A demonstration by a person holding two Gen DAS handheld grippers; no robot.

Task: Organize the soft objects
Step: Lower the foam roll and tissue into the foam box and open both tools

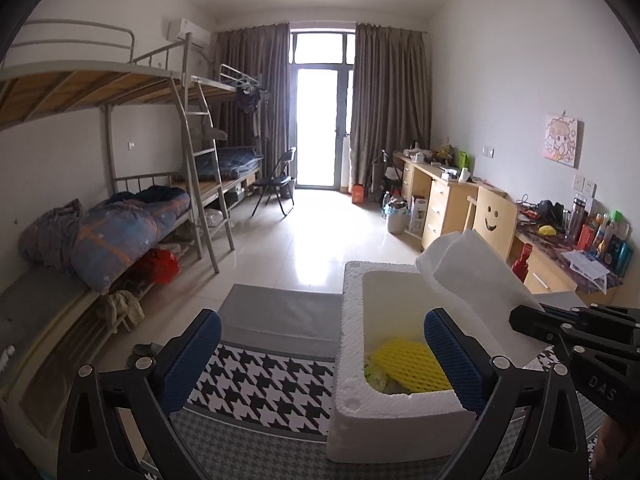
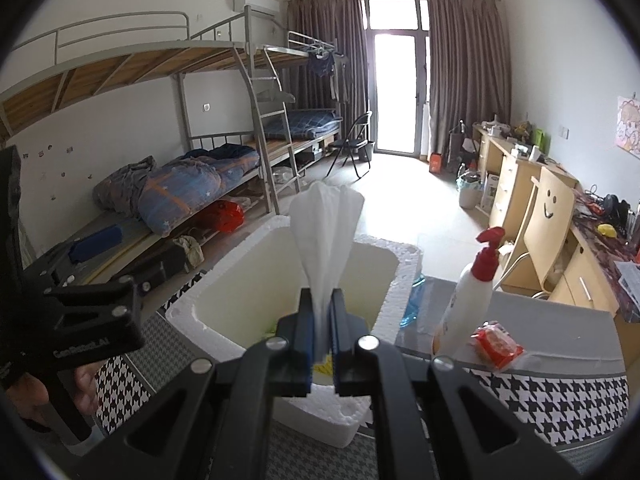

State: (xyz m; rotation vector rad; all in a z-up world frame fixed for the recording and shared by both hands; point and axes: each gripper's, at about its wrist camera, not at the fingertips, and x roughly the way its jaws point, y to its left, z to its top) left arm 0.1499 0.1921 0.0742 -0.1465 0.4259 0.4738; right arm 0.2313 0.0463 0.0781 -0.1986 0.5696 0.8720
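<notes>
A white foam box [image 1: 352,360] stands on the houndstooth cloth; it also shows in the right wrist view [image 2: 224,292]. Inside lie a yellow waffle-textured cloth [image 1: 412,366] and something pale green. My right gripper [image 2: 322,320] is shut on a white soft cloth [image 2: 326,232] and holds it upright over the box; in the left wrist view that cloth [image 1: 476,272] hangs above the box's right side. My left gripper [image 1: 322,360] is open and empty, just before the box's left wall.
A white pump bottle with a red top [image 2: 468,292] and a red packet [image 2: 496,344] stand right of the box on the table [image 2: 560,320]. A blue plastic piece [image 2: 414,300] lies behind the box. Bunk beds run along the left wall and desks along the right wall.
</notes>
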